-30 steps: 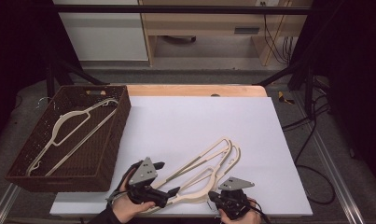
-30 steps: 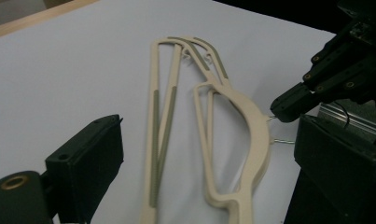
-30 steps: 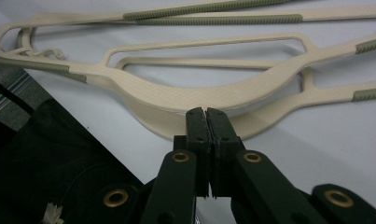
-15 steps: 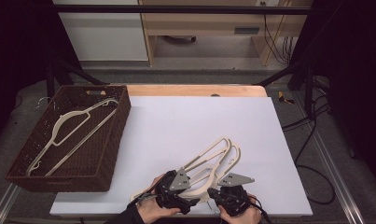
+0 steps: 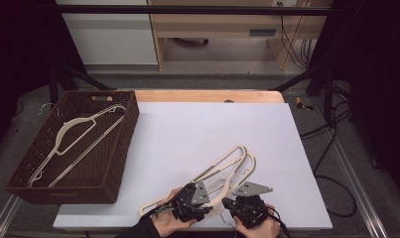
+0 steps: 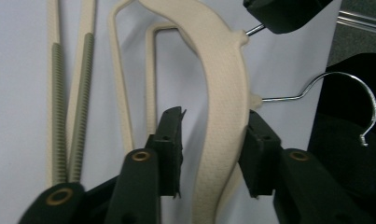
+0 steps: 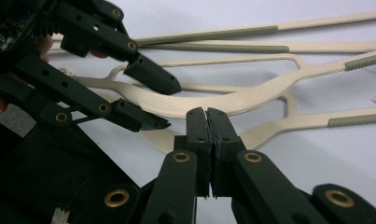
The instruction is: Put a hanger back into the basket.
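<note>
From above, two cream plastic coat hangers [image 5: 232, 166] lie stacked on the white table sheet [image 5: 212, 129], near its front edge. The left gripper [image 5: 186, 202] has slid over from the left onto them. A brown woven basket [image 5: 115, 163] with one more cream hanger [image 5: 71, 136] sits far left.

In the left gripper view, the jaws have just been closing around the top hanger's wide neck [image 6: 223, 121]; one pad touches, the other has a small gap.

In the right gripper view, the right gripper [image 7: 206, 116] is pinched shut, seemingly on the hook wire. The top hanger looks almost ready to lift.
</note>
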A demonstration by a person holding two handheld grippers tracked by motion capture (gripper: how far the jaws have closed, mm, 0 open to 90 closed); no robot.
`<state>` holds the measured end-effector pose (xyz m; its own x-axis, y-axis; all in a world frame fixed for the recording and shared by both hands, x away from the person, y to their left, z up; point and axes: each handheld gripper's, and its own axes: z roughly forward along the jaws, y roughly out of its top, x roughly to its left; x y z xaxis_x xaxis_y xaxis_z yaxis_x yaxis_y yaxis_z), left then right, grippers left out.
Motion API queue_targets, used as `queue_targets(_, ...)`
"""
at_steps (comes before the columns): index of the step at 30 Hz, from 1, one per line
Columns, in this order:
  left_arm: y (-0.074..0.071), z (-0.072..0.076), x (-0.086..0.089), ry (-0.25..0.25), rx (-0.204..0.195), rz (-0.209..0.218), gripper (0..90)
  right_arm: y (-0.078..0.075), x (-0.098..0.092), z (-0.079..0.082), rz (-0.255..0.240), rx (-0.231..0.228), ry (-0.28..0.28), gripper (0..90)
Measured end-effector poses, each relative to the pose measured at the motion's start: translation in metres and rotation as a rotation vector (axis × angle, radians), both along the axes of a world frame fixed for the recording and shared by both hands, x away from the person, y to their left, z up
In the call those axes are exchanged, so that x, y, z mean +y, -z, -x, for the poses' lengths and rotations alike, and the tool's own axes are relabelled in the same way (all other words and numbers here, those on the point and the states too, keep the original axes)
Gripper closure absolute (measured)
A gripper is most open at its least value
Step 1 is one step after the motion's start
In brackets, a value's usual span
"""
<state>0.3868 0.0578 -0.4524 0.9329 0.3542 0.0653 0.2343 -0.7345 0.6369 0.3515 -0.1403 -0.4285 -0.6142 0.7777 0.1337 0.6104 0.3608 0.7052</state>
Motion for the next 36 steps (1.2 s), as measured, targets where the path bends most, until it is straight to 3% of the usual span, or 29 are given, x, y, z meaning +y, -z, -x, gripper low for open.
queue_targets(4,-0.003,0.002,-0.001,0.013,-0.016,-0.014,70.6,-0.002,0.001,0.0,-0.01,0.017,0.018,89.0)
queue_targets(7,-0.005,0.003,0.0,0.019,-0.02,-0.013,71.5,-0.002,-0.003,-0.001,-0.01,-0.009,-0.009,88.6)
queue_targets(9,-0.007,0.004,0.001,0.018,-0.027,-0.005,72.2,-0.007,-0.005,0.0,-0.047,0.002,-0.01,86.9)
queue_targets(11,-0.01,0.004,0.003,0.017,-0.028,0.008,73.0,-0.012,-0.011,0.0,-0.093,-0.022,-0.009,80.2)
queue_targets(15,-0.017,0.004,0.008,0.005,-0.042,0.03,74.1,-0.025,-0.027,-0.002,-0.184,-0.122,-0.003,67.1)
queue_targets(17,-0.018,0.004,0.01,0.001,-0.043,0.037,74.5,-0.032,-0.039,-0.004,-0.245,-0.185,0.017,58.1)
queue_targets(19,-0.02,0.003,0.012,-0.001,-0.047,0.041,74.9,-0.037,-0.048,-0.006,-0.275,-0.23,0.042,51.7)
queue_targets(21,-0.022,0.004,0.012,-0.014,-0.046,0.06,75.3,-0.038,-0.055,-0.008,-0.277,-0.276,0.067,42.7)
queue_targets(24,-0.026,0.003,0.016,-0.023,-0.052,0.067,75.9,-0.036,-0.066,-0.013,-0.283,-0.308,0.094,34.7)
queue_targets(28,-0.032,0.002,0.023,-0.037,-0.056,0.075,76.9,-0.025,-0.08,-0.022,-0.286,-0.316,0.111,27.3)
queue_targets(36,-0.046,-0.008,0.043,-0.104,-0.072,0.122,80.4,-0.006,-0.093,-0.032,-0.265,-0.287,0.134,17.8)
